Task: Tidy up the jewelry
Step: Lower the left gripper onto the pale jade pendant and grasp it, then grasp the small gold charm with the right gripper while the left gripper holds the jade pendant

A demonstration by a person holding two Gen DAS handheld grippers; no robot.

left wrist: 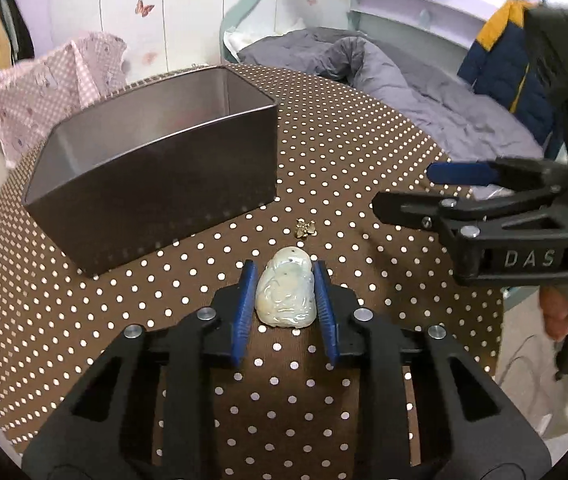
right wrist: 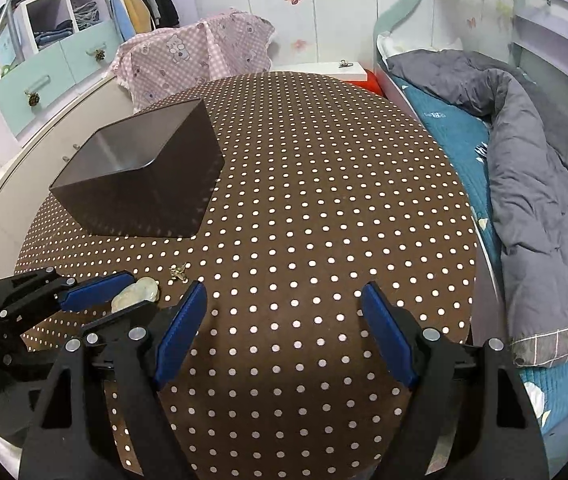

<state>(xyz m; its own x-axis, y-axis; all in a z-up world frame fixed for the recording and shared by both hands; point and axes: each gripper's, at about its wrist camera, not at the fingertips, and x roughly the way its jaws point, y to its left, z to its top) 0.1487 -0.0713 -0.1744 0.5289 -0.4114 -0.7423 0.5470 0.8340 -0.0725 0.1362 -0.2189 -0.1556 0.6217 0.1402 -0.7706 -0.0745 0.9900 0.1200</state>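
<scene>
A pale white carved jade pendant (left wrist: 286, 289) lies on the brown dotted tablecloth (left wrist: 364, 152) between the blue pads of my left gripper (left wrist: 284, 270); the pads sit against its sides. It also shows in the right wrist view (right wrist: 136, 294). A small gold charm (left wrist: 305, 228) lies just beyond it, also in the right wrist view (right wrist: 178, 272). A dark metal box (left wrist: 155, 168), open on top, stands at the left, also in the right wrist view (right wrist: 139, 172). My right gripper (right wrist: 284, 294) is open and empty above the cloth; it shows in the left wrist view (left wrist: 402, 188).
A bed with a grey duvet (right wrist: 536, 160) runs along the right of the table. A pink checked cloth (right wrist: 199, 56) drapes over furniture behind the table. A wardrobe with clothes (right wrist: 83, 16) stands at the far left.
</scene>
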